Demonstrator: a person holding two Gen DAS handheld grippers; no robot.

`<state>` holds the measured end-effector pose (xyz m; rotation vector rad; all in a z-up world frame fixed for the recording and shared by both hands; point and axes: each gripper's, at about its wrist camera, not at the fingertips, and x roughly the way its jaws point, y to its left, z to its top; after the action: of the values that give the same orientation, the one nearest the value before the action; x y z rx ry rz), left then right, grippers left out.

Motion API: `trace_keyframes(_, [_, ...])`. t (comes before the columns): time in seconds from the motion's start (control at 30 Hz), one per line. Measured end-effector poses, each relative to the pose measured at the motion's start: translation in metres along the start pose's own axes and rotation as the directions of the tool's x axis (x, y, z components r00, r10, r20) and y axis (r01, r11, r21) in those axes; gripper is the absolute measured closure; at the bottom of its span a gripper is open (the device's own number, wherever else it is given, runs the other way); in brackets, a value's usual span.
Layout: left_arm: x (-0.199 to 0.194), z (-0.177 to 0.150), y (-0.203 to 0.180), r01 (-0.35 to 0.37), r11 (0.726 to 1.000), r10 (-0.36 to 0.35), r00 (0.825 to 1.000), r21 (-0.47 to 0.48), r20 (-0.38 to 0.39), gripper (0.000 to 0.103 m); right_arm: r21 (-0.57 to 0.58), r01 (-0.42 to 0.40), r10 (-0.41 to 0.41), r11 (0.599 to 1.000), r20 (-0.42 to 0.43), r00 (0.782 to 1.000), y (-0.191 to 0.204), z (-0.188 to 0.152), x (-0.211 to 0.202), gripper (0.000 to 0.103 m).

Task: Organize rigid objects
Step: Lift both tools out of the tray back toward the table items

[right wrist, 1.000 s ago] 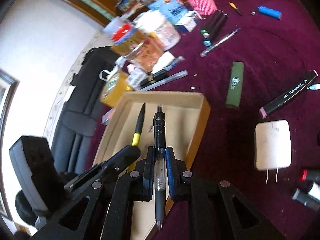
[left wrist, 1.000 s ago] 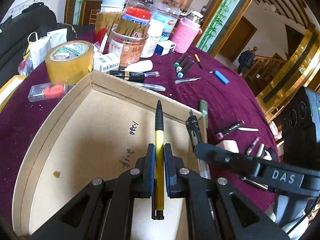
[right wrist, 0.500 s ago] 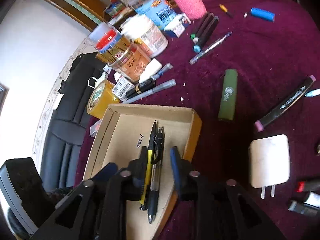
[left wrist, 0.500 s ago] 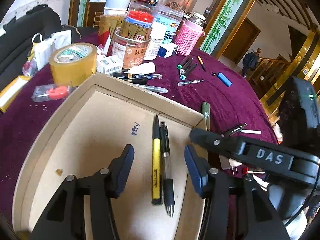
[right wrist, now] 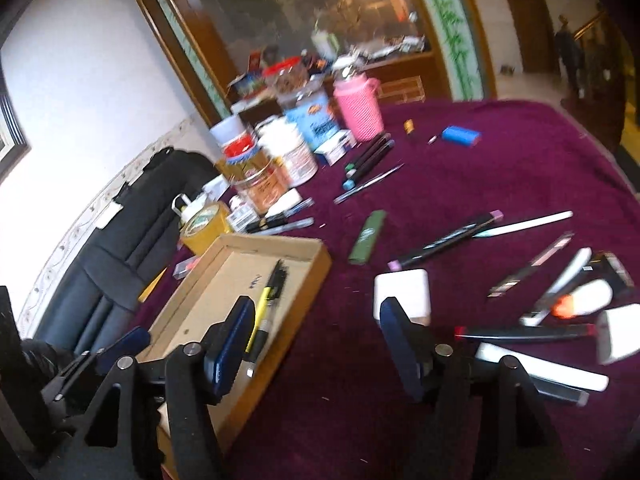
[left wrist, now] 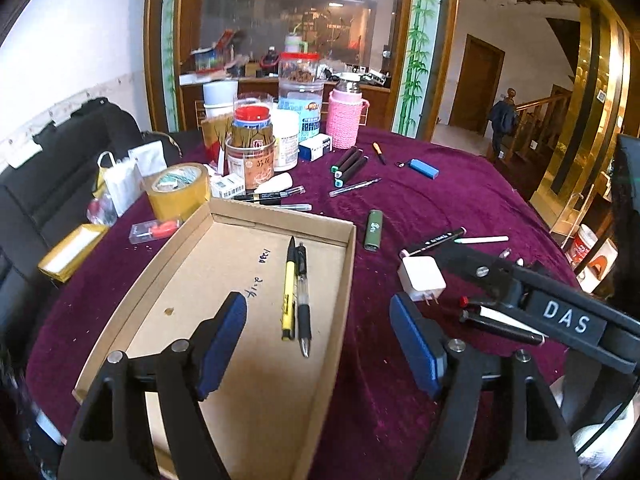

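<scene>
A yellow pen point(left wrist: 288, 288) and a clear black-grip pen point(left wrist: 302, 300) lie side by side in the cardboard tray point(left wrist: 224, 248). They also show in the right wrist view, the yellow pen point(right wrist: 261, 312) beside the other in the tray point(right wrist: 312, 264). My left gripper point(left wrist: 320, 344) is open and empty, raised above the tray's near right edge. My right gripper point(right wrist: 316, 344) is open and empty, above the tray's right wall and the cloth. Loose markers point(right wrist: 444, 242), a green lighter point(right wrist: 367, 237) and a white charger point(right wrist: 402, 294) lie on the purple cloth.
Jars, a pink cup point(left wrist: 343, 120) and a tape roll point(left wrist: 179, 188) crowd the table's far side. More pens and markers point(right wrist: 532, 332) lie at the right. A blue lighter point(left wrist: 424, 168) lies far back. A black sofa stands at left.
Both grippers released their pens into the tray, opened wide and pulled back and up. The pens now lie side by side in the tray.
</scene>
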<state>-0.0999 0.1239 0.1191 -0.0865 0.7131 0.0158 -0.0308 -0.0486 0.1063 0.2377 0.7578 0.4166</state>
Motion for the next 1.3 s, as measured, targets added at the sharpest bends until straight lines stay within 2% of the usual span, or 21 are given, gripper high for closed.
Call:
trace_keyframes(0.13, [-0.014,-0.005,-0.012,-0.001,1.0,0.001,1.0,0.016,0.012,0.029,-0.016,0.058,-0.056,0.998,0.097,0.994,-0.009,-0.005,-0.036,0.033])
trace_keyframes(0.23, [-0.023,-0.007,-0.021,-0.008,0.999,0.007,1.0,0.034,0.027,0.029,-0.018,0.103,-0.098,0.995,0.183,0.978,-0.016,-0.006,-0.068,0.03])
trace_keyframes(0.33, [-0.037,-0.009,-0.029,-0.014,0.999,0.011,0.999,0.052,0.053,0.029,-0.024,0.151,-0.139,0.988,0.267,0.954,-0.021,-0.005,-0.102,0.022])
trace_keyframes(0.47, [-0.057,-0.01,-0.039,-0.035,0.996,0.027,0.994,0.078,0.102,0.028,-0.023,0.214,-0.191,0.977,0.371,0.909,-0.026,-0.001,-0.151,0.018])
trace_keyframes(0.67, [-0.085,-0.013,-0.049,-0.045,0.994,0.027,0.986,0.104,0.162,0.023,0.002,0.255,-0.225,0.967,0.477,0.849,-0.031,0.003,-0.215,0.013])
trace_keyframes(0.73, [-0.09,-0.013,-0.048,-0.021,0.995,0.006,0.987,0.095,0.16,0.023,-0.001,0.272,-0.235,0.962,0.503,0.832,-0.03,0.005,-0.23,0.012])
trace_keyframes(0.77, [-0.091,-0.013,-0.047,-0.007,0.996,-0.007,0.988,0.089,0.155,0.023,-0.008,0.283,-0.237,0.959,0.526,0.817,-0.028,0.008,-0.242,0.01])
trace_keyframes(0.87, [-0.1,-0.014,-0.045,0.025,0.997,-0.038,0.986,0.079,0.159,0.023,-0.031,0.293,-0.224,0.956,0.571,0.79,-0.025,0.018,-0.267,0.009])
trace_keyframes(0.97, [-0.112,-0.014,-0.043,0.045,0.996,-0.058,0.98,0.072,0.19,0.023,-0.082,0.293,-0.194,0.953,0.579,0.792,-0.021,0.031,-0.282,0.009])
trace_keyframes(1.0, [-0.115,-0.014,-0.044,0.053,0.996,-0.066,0.978,0.067,0.2,0.022,-0.108,0.314,-0.195,0.943,0.588,0.785,-0.018,0.035,-0.289,0.009])
trace_keyframes(1.03, [-0.117,-0.013,-0.044,0.058,0.996,-0.069,0.975,0.061,0.209,0.022,-0.132,0.347,-0.202,0.929,0.606,0.769,-0.016,0.037,-0.293,0.009])
trace_keyframes(1.07, [-0.119,-0.013,-0.044,0.061,0.997,-0.071,0.974,0.056,0.214,0.021,-0.158,0.392,-0.21,0.906,0.636,0.742,-0.012,0.038,-0.298,0.009])
trace_keyframes(1.13, [-0.118,-0.011,-0.046,0.071,0.996,-0.081,0.973,0.053,0.218,0.021,-0.16,0.379,-0.185,0.911,0.664,0.724,-0.016,0.038,-0.303,0.007])
trace_keyframes(1.17, [-0.117,-0.011,-0.048,0.073,0.996,-0.083,0.972,0.054,0.218,0.021,-0.146,0.311,-0.142,0.939,0.659,0.739,-0.023,0.039,-0.304,0.003])
trace_keyframes(1.2, [-0.116,-0.012,-0.05,0.072,0.996,-0.083,0.973,0.057,0.217,0.021,-0.133,0.19,-0.067,0.973,0.622,0.78,-0.034,0.04,-0.302,0.0])
trace_keyframes(1.23, [-0.114,-0.012,-0.051,0.071,0.996,-0.082,0.973,0.058,0.214,0.021,-0.112,0.093,-0.013,0.989,0.57,0.822,-0.042,0.041,-0.294,0.0])
trace_keyframes(1.27, [-0.112,-0.012,-0.052,0.072,0.996,-0.083,0.974,0.06,0.209,0.021,-0.083,0.024,0.022,0.996,0.51,0.86,-0.049,0.041,-0.282,0.0])
trace_keyframes(1.3, [-0.109,-0.012,-0.054,0.073,0.995,-0.084,0.976,0.063,0.199,0.021,-0.059,-0.002,0.03,0.998,0.471,0.882,-0.053,0.041,-0.272,0.0])
